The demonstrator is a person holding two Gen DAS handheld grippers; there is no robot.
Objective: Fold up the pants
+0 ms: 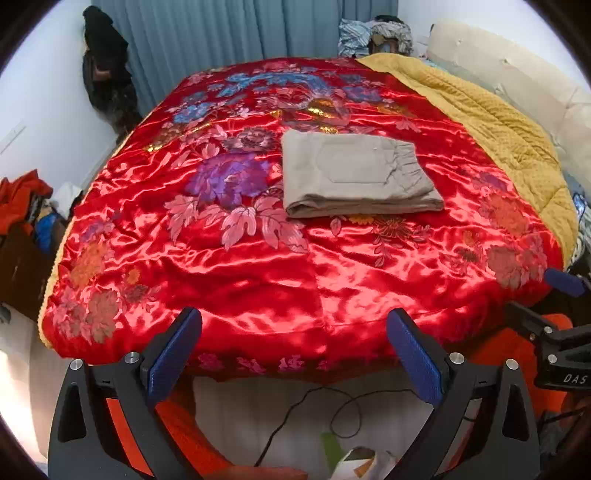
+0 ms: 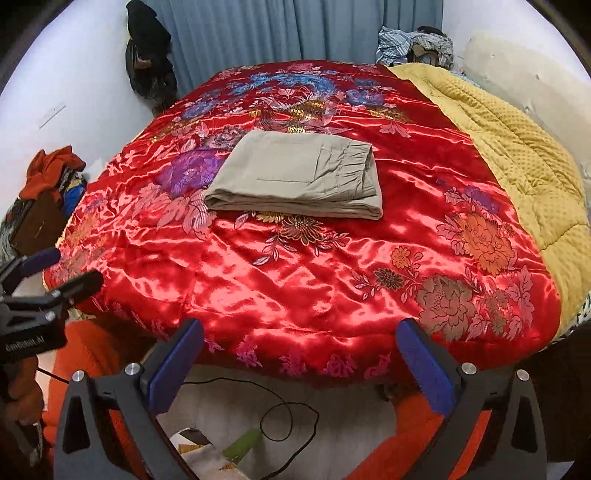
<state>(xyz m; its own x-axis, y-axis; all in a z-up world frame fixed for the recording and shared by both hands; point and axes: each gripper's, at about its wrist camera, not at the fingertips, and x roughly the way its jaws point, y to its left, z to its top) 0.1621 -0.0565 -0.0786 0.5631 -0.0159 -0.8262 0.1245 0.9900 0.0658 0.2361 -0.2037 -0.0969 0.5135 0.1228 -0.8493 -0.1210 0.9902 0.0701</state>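
Nearest to each camera, two blue pads are seen on black fingers, and both sets of jaws are held wide apart with nothing between them. For the left gripper [image 1: 293, 345] the gap is seen over the near edge of the bed, and the same is seen for the right gripper [image 2: 301, 356]. Neither gripper is touching the cloth. A red satin quilt [image 1: 258, 266] with flower patterns is spread over the bed, and its surface is wrinkled and shiny. On the quilt, toward the far half and a little right of the middle in the left view, the pants [image 1: 356, 173] are laid as a flat, folded grey-beige rectangle; a pocket outline and the gathered waistband are seen on top. The pants are well apart from both grippers. Along the right side of the bed a yellow blanket [image 1: 498, 122] is lying beside the quilt. Behind the bed a blue curtain [image 1: 221, 33] is hung. Below the grippers, on the floor, a black cable [image 2: 280, 417] is seen, and orange cloth is visible near the lower edges.
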